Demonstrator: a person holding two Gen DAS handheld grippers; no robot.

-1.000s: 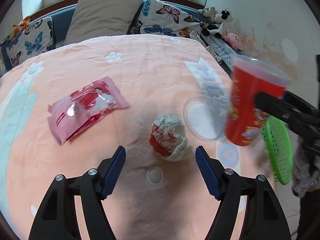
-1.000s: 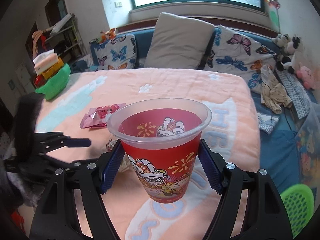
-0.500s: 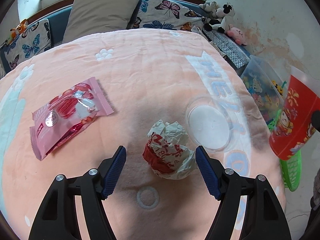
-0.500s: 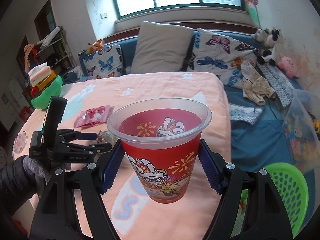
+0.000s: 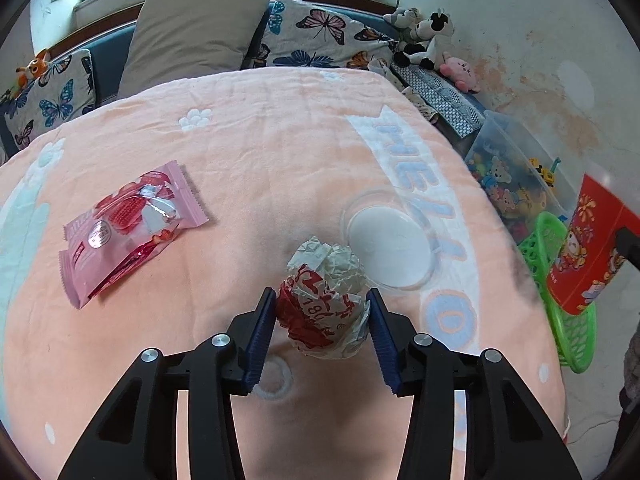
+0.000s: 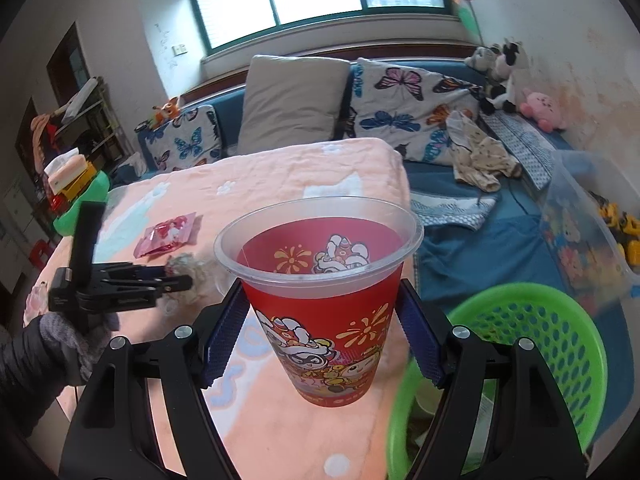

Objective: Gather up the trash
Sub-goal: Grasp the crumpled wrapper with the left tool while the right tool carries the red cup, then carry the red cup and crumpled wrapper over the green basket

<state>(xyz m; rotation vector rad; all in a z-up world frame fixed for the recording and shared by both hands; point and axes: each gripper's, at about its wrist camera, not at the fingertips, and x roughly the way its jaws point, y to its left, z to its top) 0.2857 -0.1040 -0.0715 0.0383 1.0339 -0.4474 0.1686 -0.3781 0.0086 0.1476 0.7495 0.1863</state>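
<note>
My left gripper (image 5: 322, 324) is shut on a crumpled red-and-white paper ball (image 5: 326, 312) on the peach blanket (image 5: 260, 152). A pink snack wrapper (image 5: 128, 228) lies to its left and a clear plastic lid (image 5: 388, 240) just right of the ball. My right gripper (image 6: 322, 344) is shut on a red cartoon plastic cup (image 6: 324, 292), held upright in the air over the bed's right edge, beside a green mesh basket (image 6: 532, 344). The cup (image 5: 584, 248) and basket (image 5: 568, 320) also show in the left wrist view.
Pillows (image 5: 188, 36) and plush toys (image 5: 424, 40) line the back. A clear bin of toys (image 5: 516, 184) stands on the floor at the right beside the basket. A green tub with boxes (image 6: 80, 196) sits far left in the right wrist view.
My left gripper moved forward and closed on the paper ball. My right gripper carried the cup rightward off the bed toward the green basket.
</note>
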